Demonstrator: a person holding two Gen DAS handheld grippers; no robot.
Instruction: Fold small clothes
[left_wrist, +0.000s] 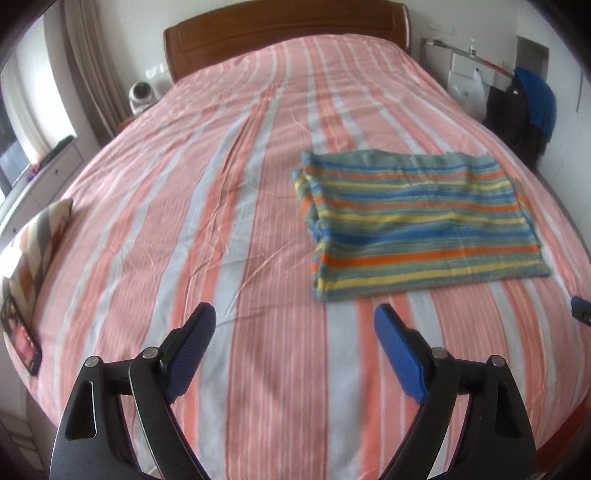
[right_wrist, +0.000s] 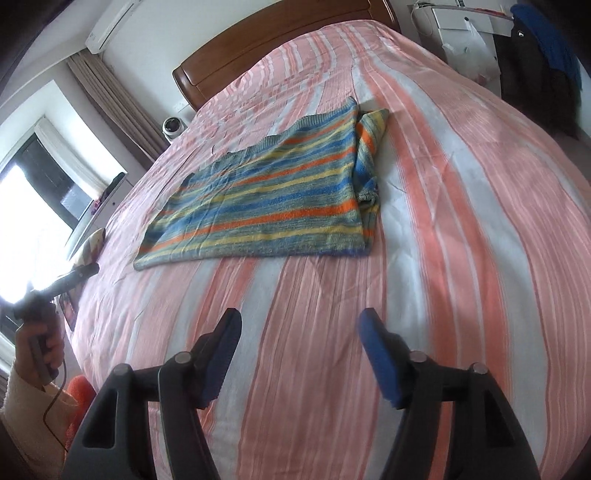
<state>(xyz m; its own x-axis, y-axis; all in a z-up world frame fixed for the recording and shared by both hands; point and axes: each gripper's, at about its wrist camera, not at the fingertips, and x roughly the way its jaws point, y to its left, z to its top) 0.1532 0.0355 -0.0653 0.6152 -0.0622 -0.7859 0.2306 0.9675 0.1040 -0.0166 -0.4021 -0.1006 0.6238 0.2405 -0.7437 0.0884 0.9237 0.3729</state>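
Note:
A small knitted garment (left_wrist: 417, 221) with blue, orange, yellow and green stripes lies folded flat on the bed, with layered edges on its left side. In the right wrist view the garment (right_wrist: 266, 199) lies ahead and left, a folded sleeve along its right edge. My left gripper (left_wrist: 295, 317) is open and empty, above the sheet short of the garment's near left corner. My right gripper (right_wrist: 299, 321) is open and empty, above the sheet short of the garment's near edge. The left gripper also shows at far left in the right wrist view (right_wrist: 79, 273).
The bed (left_wrist: 221, 221) has a pink and white striped sheet and a wooden headboard (left_wrist: 288, 33). A patterned pillow (left_wrist: 37, 243) and a phone (left_wrist: 20, 332) lie at its left edge. A white camera (left_wrist: 142, 96) stands by the headboard. Dark clothes (left_wrist: 524, 110) hang at right.

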